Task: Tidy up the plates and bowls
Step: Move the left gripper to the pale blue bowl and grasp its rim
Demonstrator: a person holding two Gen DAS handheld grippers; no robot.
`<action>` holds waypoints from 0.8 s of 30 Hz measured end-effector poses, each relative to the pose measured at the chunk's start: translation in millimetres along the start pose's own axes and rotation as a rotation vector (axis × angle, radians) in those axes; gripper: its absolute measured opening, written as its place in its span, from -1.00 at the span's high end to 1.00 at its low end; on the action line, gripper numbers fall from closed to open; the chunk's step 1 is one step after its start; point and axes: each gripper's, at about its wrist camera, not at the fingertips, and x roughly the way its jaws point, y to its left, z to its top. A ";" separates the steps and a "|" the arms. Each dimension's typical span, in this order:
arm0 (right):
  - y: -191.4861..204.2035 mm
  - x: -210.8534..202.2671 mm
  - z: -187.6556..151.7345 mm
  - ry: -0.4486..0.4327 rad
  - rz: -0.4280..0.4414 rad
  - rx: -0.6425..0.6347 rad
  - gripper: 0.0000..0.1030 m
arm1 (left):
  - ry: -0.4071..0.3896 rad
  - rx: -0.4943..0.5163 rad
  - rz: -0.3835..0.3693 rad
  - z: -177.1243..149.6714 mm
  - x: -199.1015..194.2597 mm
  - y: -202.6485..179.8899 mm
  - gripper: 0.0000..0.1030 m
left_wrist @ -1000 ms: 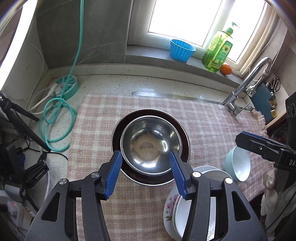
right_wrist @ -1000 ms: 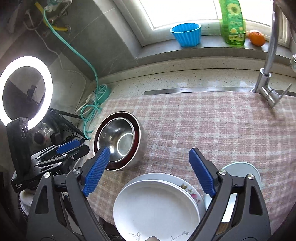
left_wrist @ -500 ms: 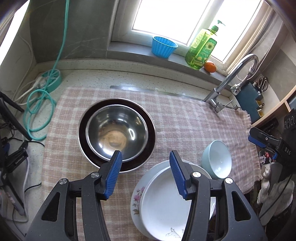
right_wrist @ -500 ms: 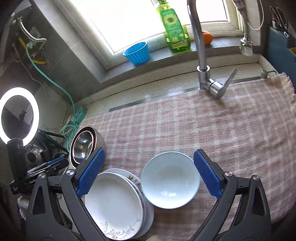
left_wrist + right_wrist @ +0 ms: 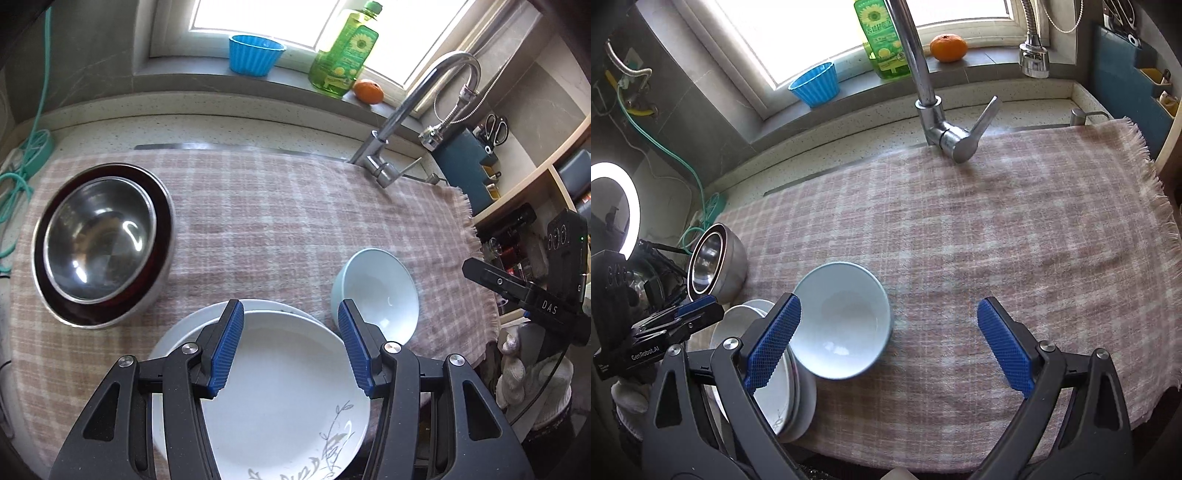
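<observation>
A steel bowl (image 5: 98, 236) sits nested in a larger dark-rimmed bowl (image 5: 162, 221) at the left of the checked cloth (image 5: 277, 206). A stack of white plates (image 5: 284, 376) lies at the front edge, under my open, empty left gripper (image 5: 290, 345). A pale blue bowl (image 5: 380, 291) stands just right of the plates. In the right wrist view the pale bowl (image 5: 842, 317) is beside the left fingertip of my open, empty right gripper (image 5: 888, 341); the plates (image 5: 783, 391) and the nested bowls (image 5: 714, 258) lie to its left.
A tap (image 5: 410, 140) rises at the back right of the cloth. A blue cup (image 5: 255, 55), a green soap bottle (image 5: 345, 55) and an orange (image 5: 367, 90) stand on the sill. A teal hose (image 5: 22, 162) lies at the left. Shelves (image 5: 517, 206) stand at the right.
My left gripper has moved right, from over the steel bowls to over the plates. My right gripper has also swung right, past the plates to the pale bowl. Both stayed open.
</observation>
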 end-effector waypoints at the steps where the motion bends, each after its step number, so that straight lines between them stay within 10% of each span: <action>1: -2.6 1.4 -1.6 0.008 0.001 -0.001 -0.91 | 0.005 0.003 -0.004 -0.2 3.4 -4.0 -0.02; 8: -13.4 12.0 -12.5 0.040 0.032 0.002 -0.90 | 0.035 0.006 -0.039 -1.7 27.1 -23.2 0.02; 24: -10.6 53.2 -22.6 0.143 0.087 0.005 0.00 | 0.101 0.013 -0.032 -1.2 60.2 -34.3 0.53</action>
